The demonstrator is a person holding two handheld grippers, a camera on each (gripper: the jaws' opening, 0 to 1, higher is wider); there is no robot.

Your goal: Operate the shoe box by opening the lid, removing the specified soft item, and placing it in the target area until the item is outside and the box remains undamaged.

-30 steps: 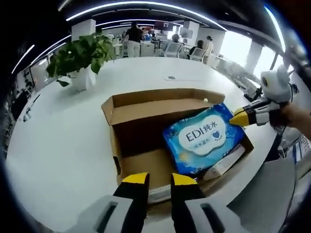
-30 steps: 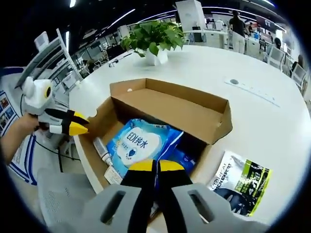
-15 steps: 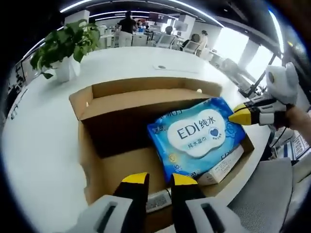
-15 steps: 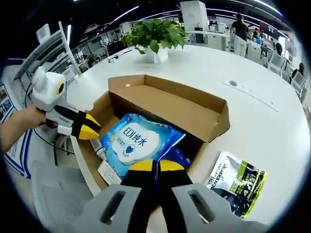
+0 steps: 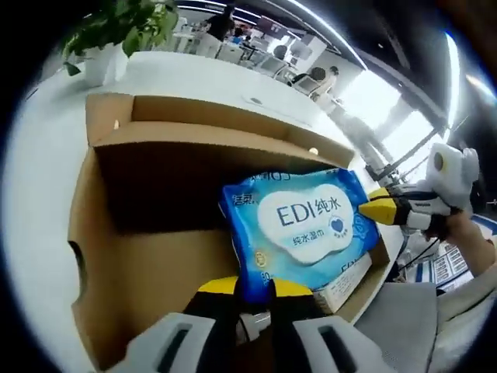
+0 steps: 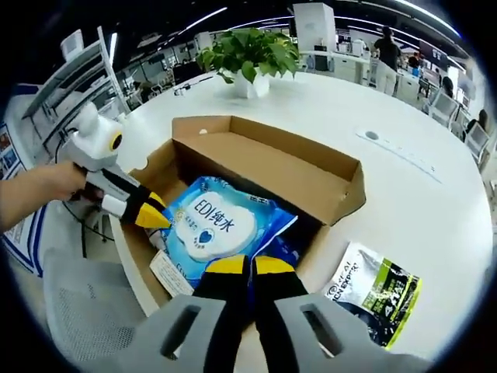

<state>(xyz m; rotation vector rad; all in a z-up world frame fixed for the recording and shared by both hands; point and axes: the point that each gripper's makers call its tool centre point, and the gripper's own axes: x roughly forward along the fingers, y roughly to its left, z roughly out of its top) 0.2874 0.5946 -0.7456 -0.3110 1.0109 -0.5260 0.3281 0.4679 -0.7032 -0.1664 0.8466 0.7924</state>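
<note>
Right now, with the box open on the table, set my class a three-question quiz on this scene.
1. True or false: the blue wipes pack lies inside the cardboard box.
2. What lies on the table beside the box? A) a black-and-green pouch B) a red mug C) scissors
3. Fill in: the left gripper has its yellow fingers at the pack's ____.

Key: 1 true; 2 A; 3 edge.

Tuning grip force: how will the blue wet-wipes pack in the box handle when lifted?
The blue plastic wet-wipes pack looks soft and puffy, so it probably sags when the right tongs pinch one edge. Its glossy film may slip. Full-looking, likely dense.
</note>
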